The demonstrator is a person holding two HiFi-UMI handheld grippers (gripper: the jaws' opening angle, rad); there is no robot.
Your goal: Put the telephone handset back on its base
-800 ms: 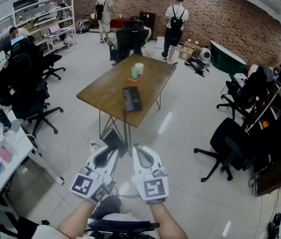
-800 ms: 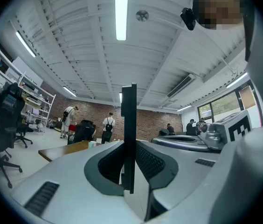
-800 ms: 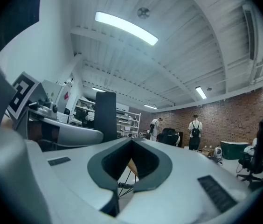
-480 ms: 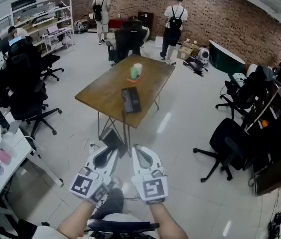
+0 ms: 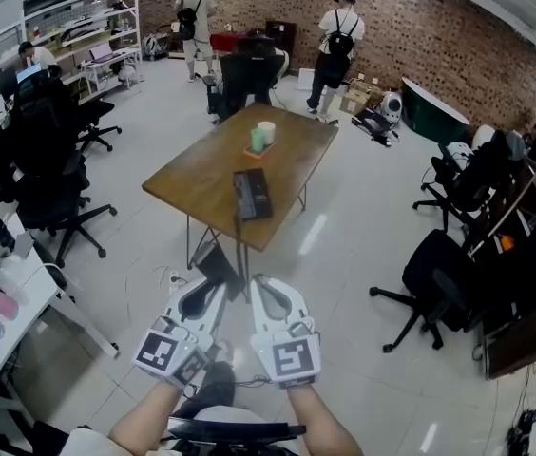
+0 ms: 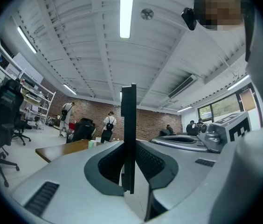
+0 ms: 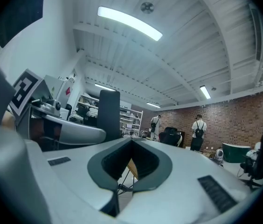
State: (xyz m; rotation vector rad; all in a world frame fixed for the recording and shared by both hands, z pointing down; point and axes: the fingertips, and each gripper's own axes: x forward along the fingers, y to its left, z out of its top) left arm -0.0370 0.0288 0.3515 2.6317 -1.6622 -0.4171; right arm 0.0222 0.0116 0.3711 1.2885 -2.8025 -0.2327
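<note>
Left tongs point(image 5: 213, 288) are clamped on a dark flat slab, apparently the handset point(image 5: 217, 265); right tongs point(image 5: 266, 288) are together, empty. The telephone base point(image 5: 252, 193) lies on the wooden desk point(image 5: 201, 174), well apart ahead. Walk close first, then lower the handset lengthwise over its cradle

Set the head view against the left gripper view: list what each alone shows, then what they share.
Head view only: the telephone lying on the table, and the person's forearms. Left gripper view only: the ceiling with its strip light, and the windows. Both: the table, the brick wall and the standing people.
</note>
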